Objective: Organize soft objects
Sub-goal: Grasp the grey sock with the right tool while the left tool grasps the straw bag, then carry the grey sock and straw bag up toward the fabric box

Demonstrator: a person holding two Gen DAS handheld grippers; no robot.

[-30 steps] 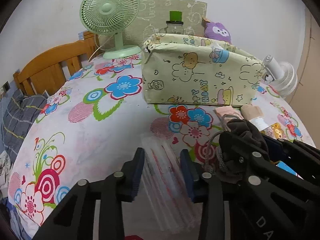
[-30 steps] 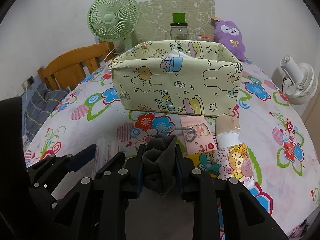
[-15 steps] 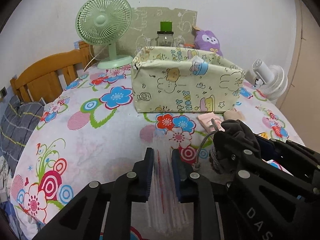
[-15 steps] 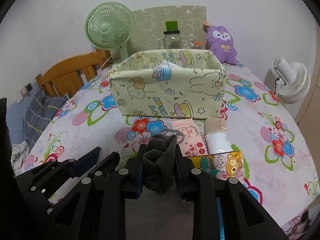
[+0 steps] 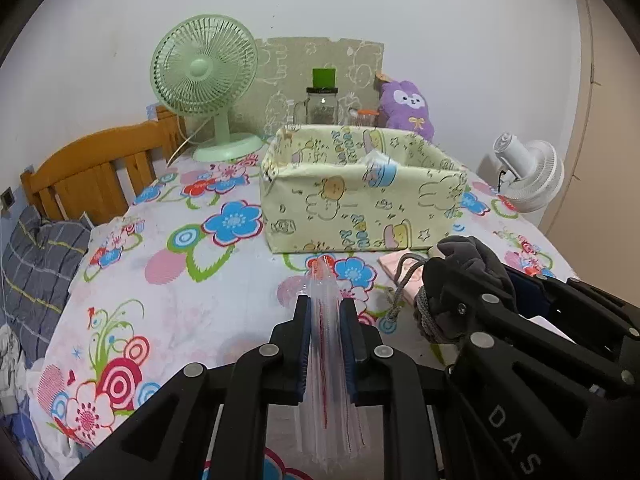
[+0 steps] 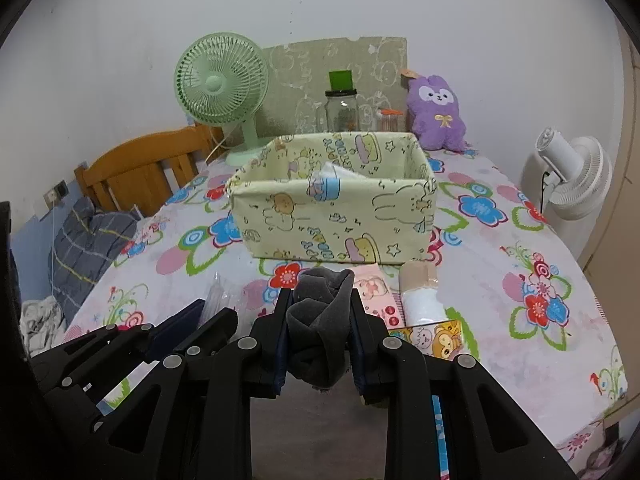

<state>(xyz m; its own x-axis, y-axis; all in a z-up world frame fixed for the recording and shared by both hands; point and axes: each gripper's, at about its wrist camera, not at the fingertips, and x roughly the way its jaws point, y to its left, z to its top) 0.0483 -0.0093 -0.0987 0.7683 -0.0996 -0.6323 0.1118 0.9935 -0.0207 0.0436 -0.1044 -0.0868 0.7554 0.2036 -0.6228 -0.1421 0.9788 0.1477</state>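
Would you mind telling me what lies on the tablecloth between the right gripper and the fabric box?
In the right wrist view, a pink packet and a beige-and-white roll lie between the right gripper and the fabric box.

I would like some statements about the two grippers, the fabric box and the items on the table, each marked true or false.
1. The right gripper is shut on a dark grey cloth pouch. True.
2. The left gripper holds a purple plush toy. False: its jaws are closing on a stack of clear plastic bags; the purple plush toy sits by the wall.
3. The patterned fabric box is closed by a lid. False: its top is open, and something white shows inside.
4. A green fan stands behind the box on the left. True.
5. A pink packet lies on the table in front of the box. True.
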